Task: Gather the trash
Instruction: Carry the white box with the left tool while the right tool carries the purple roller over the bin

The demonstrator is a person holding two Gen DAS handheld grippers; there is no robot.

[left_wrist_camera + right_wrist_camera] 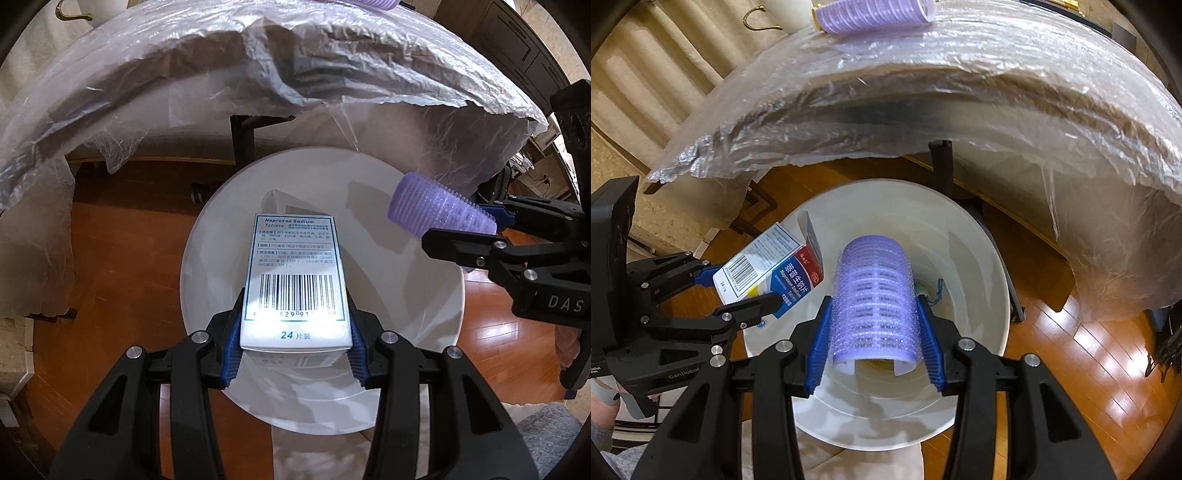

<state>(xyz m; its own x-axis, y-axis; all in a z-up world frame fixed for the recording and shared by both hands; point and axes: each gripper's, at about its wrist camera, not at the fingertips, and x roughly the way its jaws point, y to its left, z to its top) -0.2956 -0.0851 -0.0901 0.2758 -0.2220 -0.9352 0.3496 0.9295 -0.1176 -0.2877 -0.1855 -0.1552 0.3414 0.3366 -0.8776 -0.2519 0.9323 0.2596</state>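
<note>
Left gripper (293,343) clamps the tablet box (295,280), right gripper (873,343) the purple roller (873,299), both over the white bin (979,236) at 12 o'clock; next, likely release.

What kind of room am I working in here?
Probably a home living or dining room: wood floor, a table under plastic sheet, and a white bin beneath the box and roller.
</note>
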